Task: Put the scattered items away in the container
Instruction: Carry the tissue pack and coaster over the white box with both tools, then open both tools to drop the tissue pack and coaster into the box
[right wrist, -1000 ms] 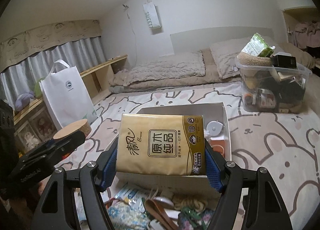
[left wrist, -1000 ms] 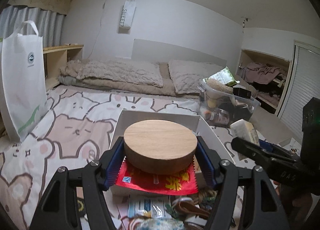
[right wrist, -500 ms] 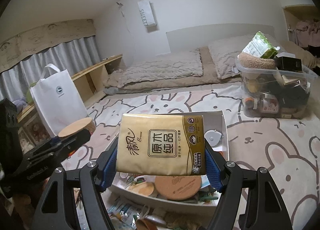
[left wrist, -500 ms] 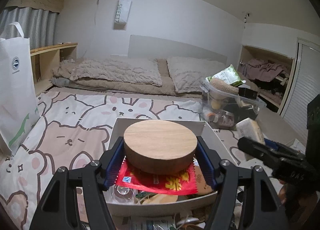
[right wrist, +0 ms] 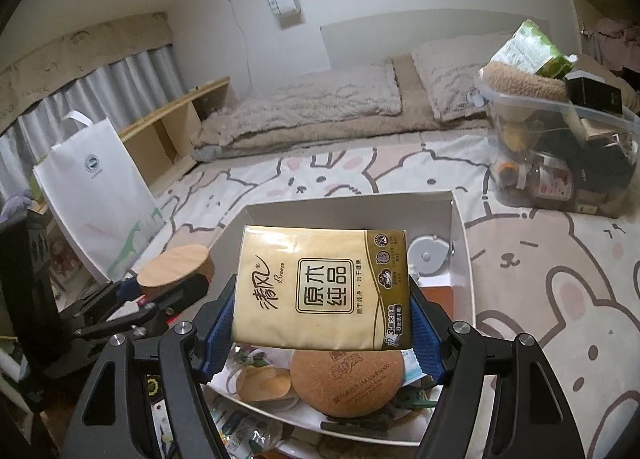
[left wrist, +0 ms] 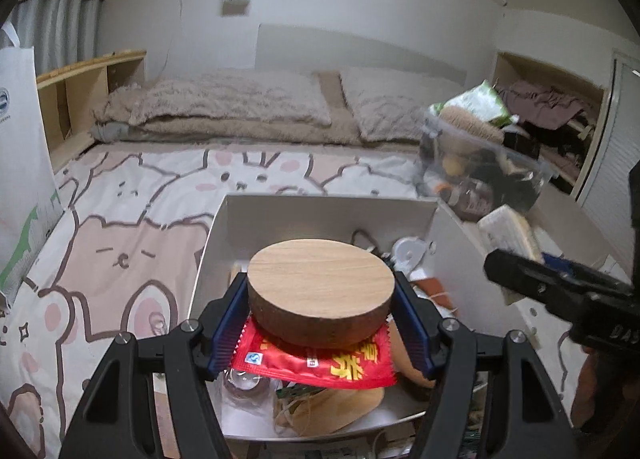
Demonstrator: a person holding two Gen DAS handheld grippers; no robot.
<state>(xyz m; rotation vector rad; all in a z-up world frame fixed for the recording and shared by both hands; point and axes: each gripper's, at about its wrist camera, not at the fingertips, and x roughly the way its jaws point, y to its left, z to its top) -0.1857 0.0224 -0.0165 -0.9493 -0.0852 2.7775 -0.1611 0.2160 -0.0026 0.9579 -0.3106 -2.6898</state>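
My left gripper is shut on a round wooden disc with a red snack packet under it, held above the open white box. My right gripper is shut on a gold tissue pack, also over the white box. The box holds a cork coaster, a white tape measure and other small items. The left gripper with the disc shows in the right wrist view; the right gripper shows in the left wrist view.
The box sits on a bear-print bedspread. A clear bin full of items stands at the back right. A white tote bag stands at the left. Loose items lie in front of the box. Pillows lie at the back.
Both grippers have moved forward and over the box with their loads still held. The box's inside has come into view below them.
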